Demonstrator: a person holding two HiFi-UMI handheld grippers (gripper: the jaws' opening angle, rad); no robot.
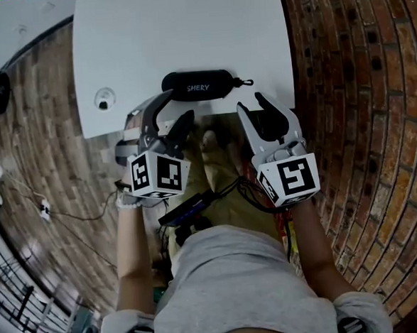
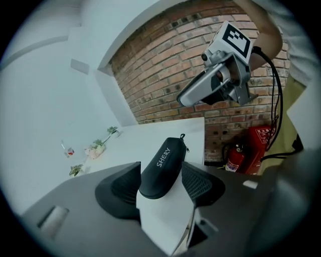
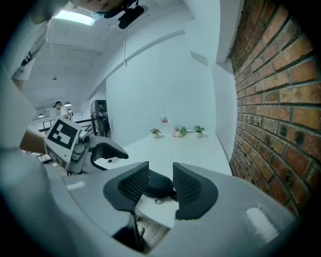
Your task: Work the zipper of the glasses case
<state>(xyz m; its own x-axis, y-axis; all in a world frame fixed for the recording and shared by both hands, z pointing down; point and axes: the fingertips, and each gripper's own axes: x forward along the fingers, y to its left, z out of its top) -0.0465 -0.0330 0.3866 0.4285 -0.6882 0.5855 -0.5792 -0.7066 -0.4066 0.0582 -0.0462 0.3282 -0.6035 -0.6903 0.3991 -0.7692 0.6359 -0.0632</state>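
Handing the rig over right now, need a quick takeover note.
Left gripper: open, at the glasses case's left end, not clamping it.
Right gripper: open, empty, just short of the case's right end, by the zipper pull.
Case: on the white table's near edge, looks zipped shut.
Done: nothing visible yet. To do: grip the case, catch the pull, run the zipper.

White table [image 1: 184,28], brick wall [image 2: 165,75], red fire extinguisher [image 2: 235,156]
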